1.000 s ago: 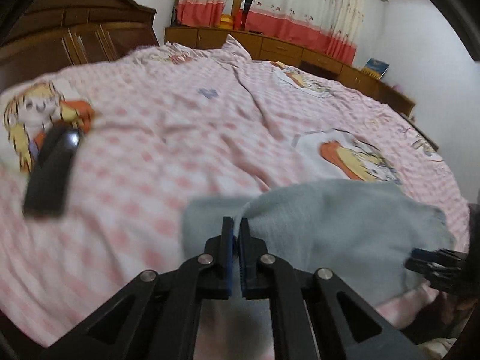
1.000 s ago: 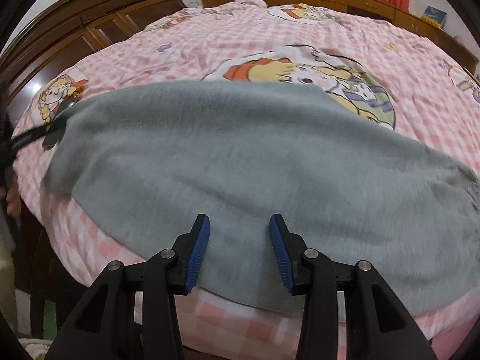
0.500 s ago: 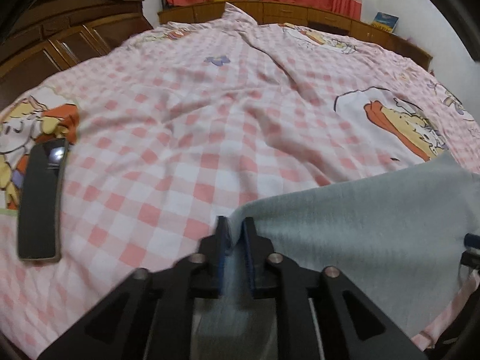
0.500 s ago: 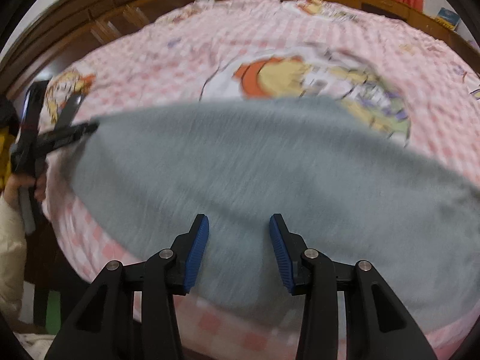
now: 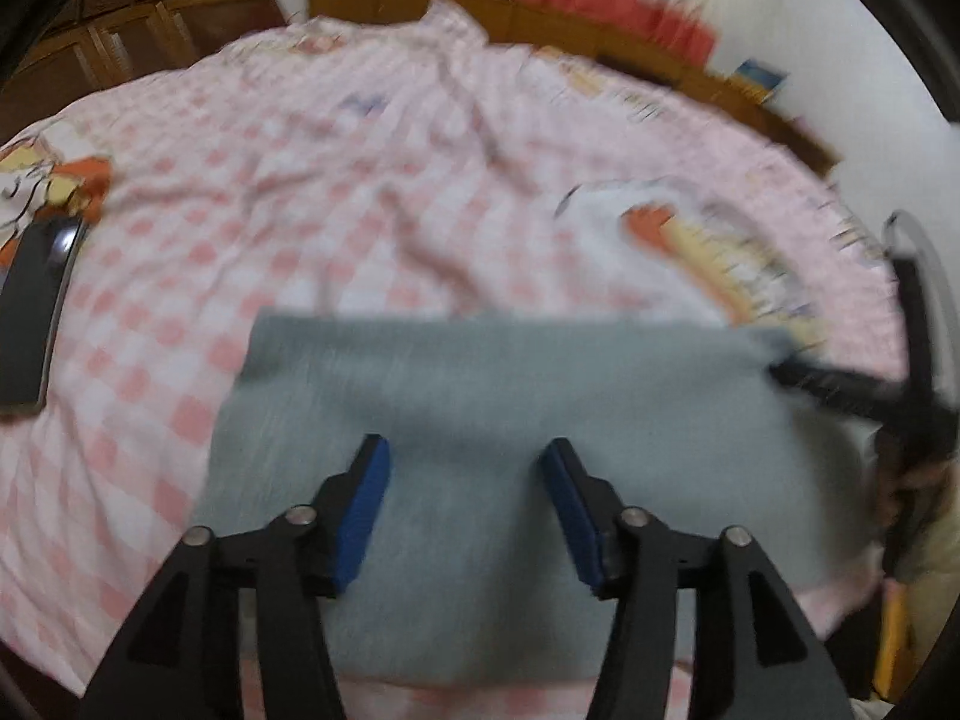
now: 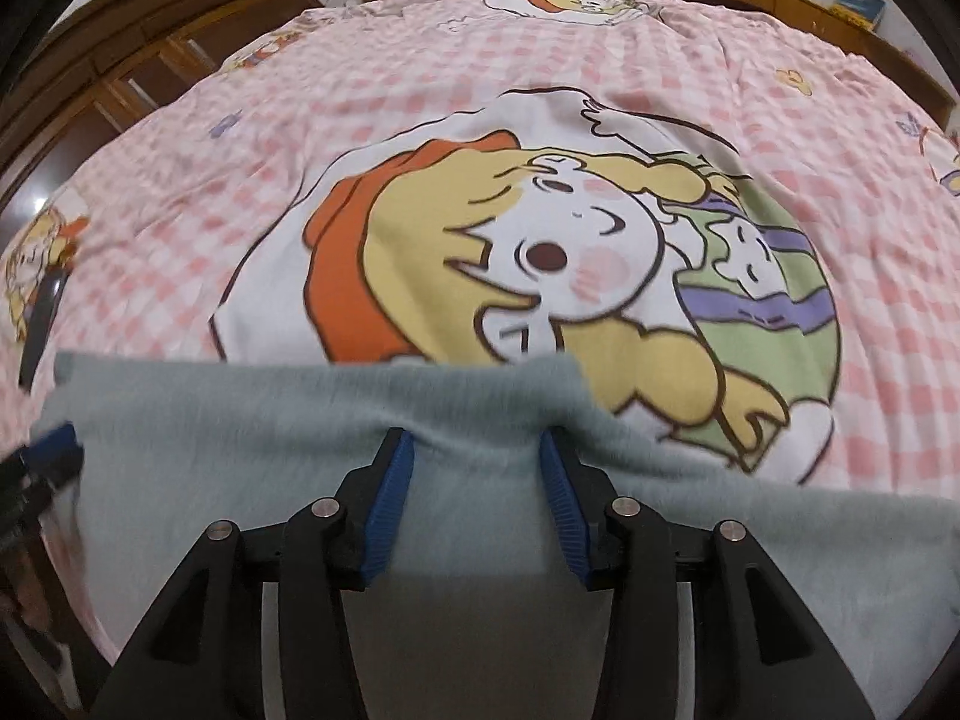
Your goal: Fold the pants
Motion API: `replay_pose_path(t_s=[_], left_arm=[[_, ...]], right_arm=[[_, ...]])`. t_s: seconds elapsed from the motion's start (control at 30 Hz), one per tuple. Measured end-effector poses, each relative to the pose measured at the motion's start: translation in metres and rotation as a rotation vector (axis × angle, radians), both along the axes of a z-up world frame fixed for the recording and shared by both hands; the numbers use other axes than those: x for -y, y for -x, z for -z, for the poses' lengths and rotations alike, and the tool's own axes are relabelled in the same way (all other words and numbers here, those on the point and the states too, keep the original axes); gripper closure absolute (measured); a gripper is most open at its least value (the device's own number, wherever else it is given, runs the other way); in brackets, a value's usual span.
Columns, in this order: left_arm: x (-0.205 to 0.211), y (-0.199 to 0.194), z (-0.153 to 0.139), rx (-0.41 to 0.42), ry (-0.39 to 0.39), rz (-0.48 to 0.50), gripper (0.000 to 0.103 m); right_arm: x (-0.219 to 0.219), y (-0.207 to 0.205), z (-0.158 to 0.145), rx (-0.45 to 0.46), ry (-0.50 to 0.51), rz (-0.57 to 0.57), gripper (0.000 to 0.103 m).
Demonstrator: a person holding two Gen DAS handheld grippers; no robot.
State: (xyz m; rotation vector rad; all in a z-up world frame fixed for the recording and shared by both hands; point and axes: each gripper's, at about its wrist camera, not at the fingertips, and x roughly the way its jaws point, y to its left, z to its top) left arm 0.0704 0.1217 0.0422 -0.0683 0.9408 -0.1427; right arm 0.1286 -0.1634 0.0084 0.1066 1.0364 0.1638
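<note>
The grey fleece pants (image 5: pixel 510 420) lie on the pink checked bedspread near its front edge, also in the right wrist view (image 6: pixel 270 438). My left gripper (image 5: pixel 465 474) is open and empty, its blue pads above the cloth. My right gripper (image 6: pixel 477 474) is open too, its jaws apart over the pants' far edge, gripping nothing. The right gripper shows at the right edge of the left wrist view (image 5: pixel 840 387), by the pants' right corner. The left gripper shows at the left edge of the right wrist view (image 6: pixel 45 456).
A black phone (image 5: pixel 33 312) lies on the bed at the left. The bedspread (image 6: pixel 540 120) has a large cartoon print behind the pants. A wooden wardrobe (image 6: pixel 150 60) stands at the left and a wooden ledge with curtains (image 5: pixel 600 6) along the back.
My left gripper was shut on the pants' left corner and has opened, letting go. The pants now lie shorter, in a squarer shape, across the front of the bed. The right gripper stayed open.
</note>
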Motion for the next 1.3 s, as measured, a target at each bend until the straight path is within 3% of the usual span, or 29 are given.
replay_pose_path(t_s=[0.33,0.57,0.7,0.87,0.93,1.07,1.3], left_arm=[[0.000,0.000,0.009,0.014,0.004,-0.009,0.041],[-0.019,0.024,-0.009,0.037,-0.003,-0.077,0.041],[-0.055,0.044,-0.015,0.005,0.059,-0.129,0.041],[-0.084,0.076,-0.015,-0.018,0.179,-0.176,0.040],[-0.090,0.087,-0.009,-0.020,0.218,-0.199,0.035],[-0.090,0.094,0.013,-0.075,0.290,-0.219,0.033],[-0.065,0.089,0.019,-0.006,0.392,-0.166,0.033]], right_arm=[[0.002,-0.005,-0.006,-0.009,-0.035,0.021,0.056],[-0.006,0.047,-0.048,0.028,-0.076,-0.056,0.056],[-0.013,0.085,-0.050,0.020,-0.077,-0.074,0.056],[-0.024,0.113,-0.028,-0.036,-0.045,-0.085,0.056],[-0.029,0.122,-0.021,-0.026,-0.011,-0.087,0.056],[-0.038,0.129,-0.019,-0.013,0.054,-0.083,0.055],[-0.036,0.134,-0.013,-0.038,0.044,-0.058,0.054]])
